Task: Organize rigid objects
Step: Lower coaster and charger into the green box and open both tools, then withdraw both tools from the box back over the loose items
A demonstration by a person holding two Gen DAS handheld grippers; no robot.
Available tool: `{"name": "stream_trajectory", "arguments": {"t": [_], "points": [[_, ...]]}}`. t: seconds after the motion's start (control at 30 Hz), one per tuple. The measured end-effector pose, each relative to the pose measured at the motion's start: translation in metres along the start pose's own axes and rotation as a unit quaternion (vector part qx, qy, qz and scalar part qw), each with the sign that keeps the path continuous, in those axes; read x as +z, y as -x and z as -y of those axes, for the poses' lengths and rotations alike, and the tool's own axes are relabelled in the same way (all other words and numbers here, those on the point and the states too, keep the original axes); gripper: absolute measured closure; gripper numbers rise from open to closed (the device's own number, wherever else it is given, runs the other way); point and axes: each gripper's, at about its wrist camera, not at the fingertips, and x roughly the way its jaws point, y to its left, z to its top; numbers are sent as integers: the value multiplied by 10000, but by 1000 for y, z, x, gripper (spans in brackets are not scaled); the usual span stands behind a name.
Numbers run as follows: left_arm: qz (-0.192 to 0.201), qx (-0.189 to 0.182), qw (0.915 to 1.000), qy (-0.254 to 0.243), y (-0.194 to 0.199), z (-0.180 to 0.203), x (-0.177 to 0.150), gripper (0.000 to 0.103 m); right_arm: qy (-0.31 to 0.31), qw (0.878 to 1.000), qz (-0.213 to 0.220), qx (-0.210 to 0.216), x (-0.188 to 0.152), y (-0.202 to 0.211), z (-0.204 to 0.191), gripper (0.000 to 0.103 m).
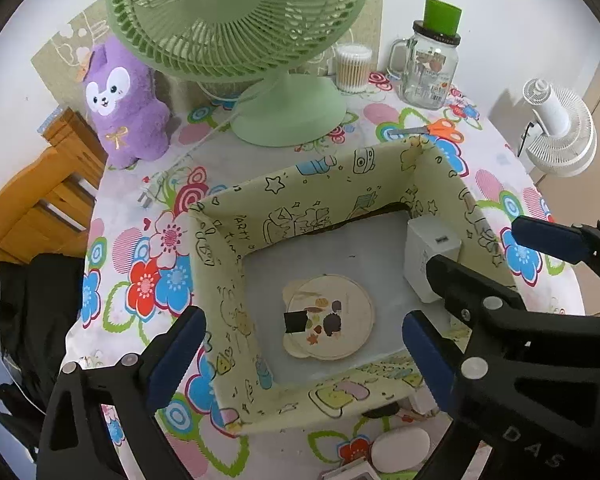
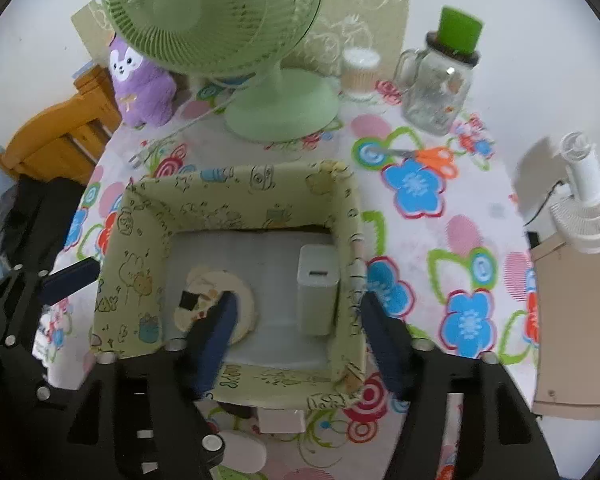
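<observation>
Box point(image 1: 236, 240) beneath both parted jaws

My left claw point(image 1: 300, 356) and right claw point(image 2: 300, 336) are black plastic with dark blue pads, silver rivets, white "DAS" lettering on one.

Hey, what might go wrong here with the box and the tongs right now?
The right tongs straddle the fabric box's soft side wall, so pulling away carelessly might snag or tip it. The white charger stands upright beside that wall and may topple onto the round card.
</observation>
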Motion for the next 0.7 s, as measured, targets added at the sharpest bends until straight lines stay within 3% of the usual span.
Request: {"name": "stream_trajectory", "arguments": {"t": [0.4, 0.7], "points": [[177, -72, 9998, 3, 28, 0, -14, 1, -130, 9997, 190, -42, -14, 27, 4, 14], [302, -113, 9995, 60, 49, -1, -25, 1, -218, 9993, 295, -58, -27, 47, 5, 12]]}}
